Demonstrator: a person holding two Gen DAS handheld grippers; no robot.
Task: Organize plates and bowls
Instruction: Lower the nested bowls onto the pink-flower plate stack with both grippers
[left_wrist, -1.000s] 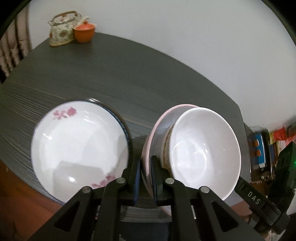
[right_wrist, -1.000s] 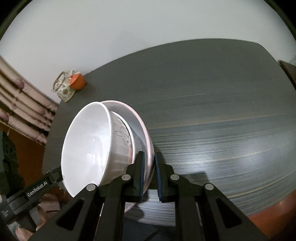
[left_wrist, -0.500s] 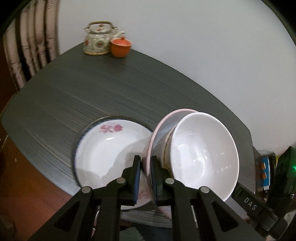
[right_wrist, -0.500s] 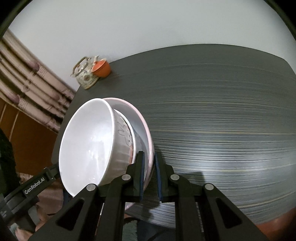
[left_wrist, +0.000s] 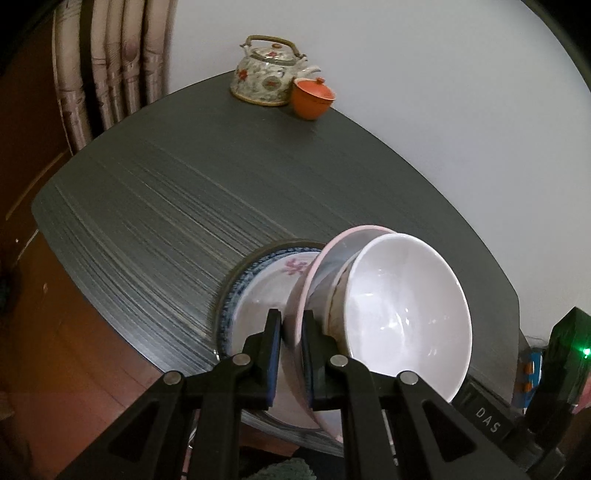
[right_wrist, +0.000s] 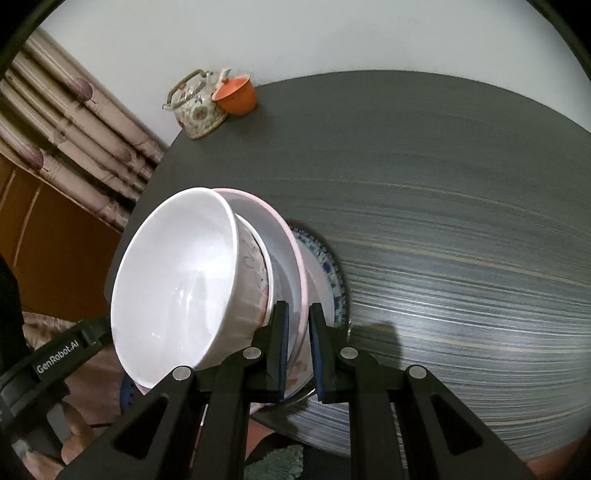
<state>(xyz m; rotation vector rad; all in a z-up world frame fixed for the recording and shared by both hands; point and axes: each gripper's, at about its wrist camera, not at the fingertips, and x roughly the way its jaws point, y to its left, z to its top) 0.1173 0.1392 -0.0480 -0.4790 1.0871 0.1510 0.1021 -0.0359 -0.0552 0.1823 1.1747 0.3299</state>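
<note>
**Over the near edge of the tabletop: stacked dishes held by both tongs**

Near the front edge of the dark grey tabletop (left_wrist: 177, 206), held tilted: a pink-rimmed plate (left_wrist: 314, 273) with a white bowl (left_wrist: 402, 314) nested in it, and between the two a second, patterned bowl (right_wrist: 255, 273), mostly hidden. Left tongs (left_wrist: 291, 354) clamped on the rim of the pink-rimmed plate, one finger on each face. Right tongs (right_wrist: 297, 350) clamped on the same rim from the opposite side, also with the rim between the blue pads. Stack lifted at a steep angle, the opening of the white bowl turned toward the left in the right wrist view and toward the right in the left wrist view.

Directly under the stack, flat on the tabletop: a white plate with a blue border (left_wrist: 258, 291) and a pink flower print, partly covered by the pink-rimmed plate. Cannot tell whether the lower rim of the tilted plate touches it or only hangs just above.

At the far corner of the tabletop, against the white wall (left_wrist: 424, 92): a flowered teapot (left_wrist: 266, 79) with a handle, and just beside it an orange lidded cup (left_wrist: 312, 98). Well apart from the dishes. To the left, striped curtains (right_wrist: 66, 122) and a brown wooden surface below them.
</note>
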